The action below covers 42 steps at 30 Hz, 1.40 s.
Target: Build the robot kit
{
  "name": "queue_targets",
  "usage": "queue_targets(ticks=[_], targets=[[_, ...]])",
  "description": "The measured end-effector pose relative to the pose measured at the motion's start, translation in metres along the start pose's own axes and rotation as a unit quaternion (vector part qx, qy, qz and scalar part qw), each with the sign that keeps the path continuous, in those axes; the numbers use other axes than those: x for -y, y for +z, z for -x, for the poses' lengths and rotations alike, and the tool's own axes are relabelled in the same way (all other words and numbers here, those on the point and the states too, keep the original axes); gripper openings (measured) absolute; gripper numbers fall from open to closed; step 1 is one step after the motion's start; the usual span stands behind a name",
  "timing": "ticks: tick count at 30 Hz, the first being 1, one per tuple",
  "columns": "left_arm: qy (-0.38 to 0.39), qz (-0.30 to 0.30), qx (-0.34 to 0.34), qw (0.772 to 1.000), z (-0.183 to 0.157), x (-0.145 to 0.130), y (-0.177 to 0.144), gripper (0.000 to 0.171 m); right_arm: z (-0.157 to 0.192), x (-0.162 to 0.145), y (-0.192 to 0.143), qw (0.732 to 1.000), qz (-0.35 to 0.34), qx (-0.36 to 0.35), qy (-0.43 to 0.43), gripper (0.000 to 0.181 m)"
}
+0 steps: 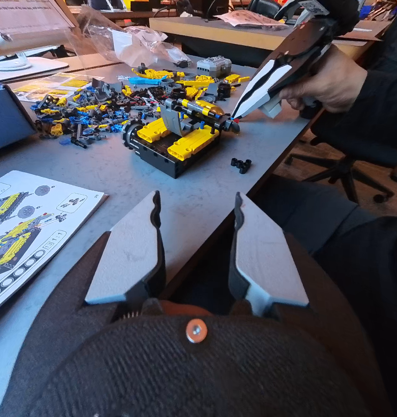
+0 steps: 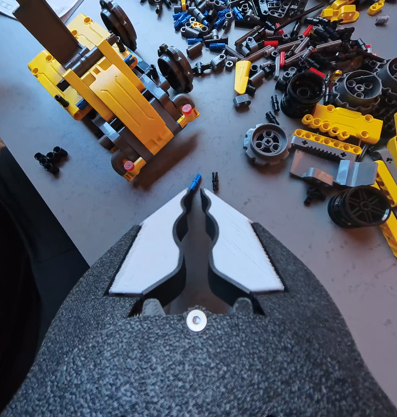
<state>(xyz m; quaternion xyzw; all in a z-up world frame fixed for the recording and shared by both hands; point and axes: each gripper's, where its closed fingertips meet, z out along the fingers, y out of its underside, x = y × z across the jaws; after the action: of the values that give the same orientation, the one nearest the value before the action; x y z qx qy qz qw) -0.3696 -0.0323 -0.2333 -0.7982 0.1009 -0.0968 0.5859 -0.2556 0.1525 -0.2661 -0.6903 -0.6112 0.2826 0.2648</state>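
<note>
A half-built yellow and black brick vehicle [image 1: 177, 137] stands on the grey table [image 1: 102, 162]; it also shows in the right wrist view [image 2: 116, 97]. My right gripper [image 2: 196, 190] is shut on a small blue pin [image 2: 195, 181] that sticks out past its tips, just off the vehicle's end with two red studs. In the left wrist view the right gripper [image 1: 234, 117] is held in a hand, tips at that end of the vehicle. My left gripper [image 1: 197, 198] is open and empty, above the table's near edge, well short of the vehicle.
A pile of loose bricks, pins and wheels [image 1: 102, 108] lies behind the vehicle [image 2: 283, 45]. A black connector [image 1: 240, 163] and a black pin [image 2: 215, 180] lie near it. An open instruction booklet [image 1: 30, 232] lies left, a blue box [image 1: 3, 117] beyond. An office chair [image 1: 350, 171] stands off the table edge. Spacing between my two grippers at the tips: around 25 cm.
</note>
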Motion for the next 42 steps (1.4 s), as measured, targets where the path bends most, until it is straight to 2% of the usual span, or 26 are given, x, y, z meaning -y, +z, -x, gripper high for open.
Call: queue_targets(ticks=[11,24,32,35,37,40,42], targets=[[0.000,-0.009,0.001,1.000,0.001,0.002,0.002,0.060,0.000,0.002,0.002,1.000,-0.002,0.003,0.010,0.010],[0.007,-0.008,0.003,1.000,0.000,0.002,0.002,0.059,0.003,0.003,0.003,1.000,-0.004,0.007,0.017,0.004],[0.017,0.011,-0.010,1.000,-0.010,0.001,0.012,0.057,0.022,0.004,-0.009,0.999,-0.035,0.017,-0.004,0.004],[0.056,0.030,-0.027,0.998,-0.024,0.001,0.017,0.050,0.034,0.003,-0.018,0.998,-0.045,0.038,-0.011,0.004],[0.121,0.033,-0.029,0.992,-0.032,0.006,0.019,0.040,0.048,0.007,-0.026,0.997,-0.053,0.060,-0.019,0.004],[0.218,0.042,-0.037,0.974,-0.040,0.012,0.025,0.031,0.083,0.020,-0.037,0.990,-0.075,0.118,-0.031,0.004],[0.256,0.041,-0.039,0.965,-0.042,0.016,0.029,0.028,0.106,0.025,-0.039,0.984,-0.075,0.158,-0.037,0.004]])
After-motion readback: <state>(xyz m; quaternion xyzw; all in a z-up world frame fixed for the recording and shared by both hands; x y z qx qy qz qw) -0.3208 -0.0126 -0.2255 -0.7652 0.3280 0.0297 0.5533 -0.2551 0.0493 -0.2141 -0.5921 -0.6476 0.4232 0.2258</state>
